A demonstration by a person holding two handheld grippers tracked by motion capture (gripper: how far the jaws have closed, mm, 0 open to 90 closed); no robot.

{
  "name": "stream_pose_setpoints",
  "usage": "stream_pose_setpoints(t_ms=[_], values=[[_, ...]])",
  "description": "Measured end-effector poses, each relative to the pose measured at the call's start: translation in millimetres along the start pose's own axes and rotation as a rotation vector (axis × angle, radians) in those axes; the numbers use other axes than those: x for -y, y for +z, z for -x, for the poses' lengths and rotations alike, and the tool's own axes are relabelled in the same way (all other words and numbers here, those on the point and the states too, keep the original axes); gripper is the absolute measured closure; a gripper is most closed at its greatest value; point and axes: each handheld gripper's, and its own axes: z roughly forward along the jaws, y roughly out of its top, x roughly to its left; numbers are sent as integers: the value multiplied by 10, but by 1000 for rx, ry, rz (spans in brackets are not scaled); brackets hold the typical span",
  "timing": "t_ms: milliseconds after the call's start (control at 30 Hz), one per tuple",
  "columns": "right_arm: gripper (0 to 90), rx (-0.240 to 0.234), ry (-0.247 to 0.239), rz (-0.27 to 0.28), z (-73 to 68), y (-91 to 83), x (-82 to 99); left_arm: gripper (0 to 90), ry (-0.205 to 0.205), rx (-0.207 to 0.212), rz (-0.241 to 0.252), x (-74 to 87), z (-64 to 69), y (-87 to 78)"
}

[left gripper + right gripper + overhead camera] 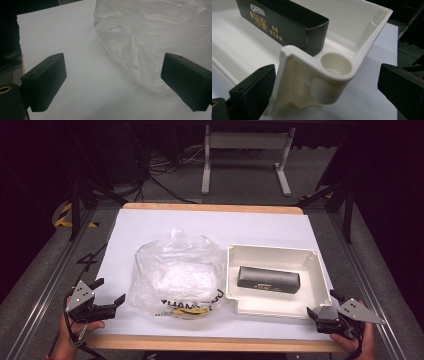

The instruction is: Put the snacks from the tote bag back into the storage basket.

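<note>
Jaws on both my left gripper [111, 300] and right gripper [320, 312] are gaping wide, gripping nothing. I'm judging the black box [268, 279], lying inside the tray [272, 251], needs a square, centred pinch.

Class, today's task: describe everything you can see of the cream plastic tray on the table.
The cream plastic tray is a shallow, square-ish moulded box with raised walls, a rolled rim and round hollow posts at its corners. It sits upright and open on the white sheet, right of the crumpled clear plastic bag. A long black carton with white and gold print lies flat inside. The right gripper, jaws open, is by its near right corner, not gripping it.
</note>
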Motion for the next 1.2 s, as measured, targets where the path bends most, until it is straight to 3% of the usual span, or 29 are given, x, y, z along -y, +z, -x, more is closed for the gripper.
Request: stream_pose_setpoints(t_ms=[200, 1200], values=[[32, -3, -2, -1, -5, 2, 2, 71, 17, 1, -3, 1, 11, 1], [34, 1, -17, -5, -16, 6, 3, 72, 14, 7, -3, 0, 5, 1]])
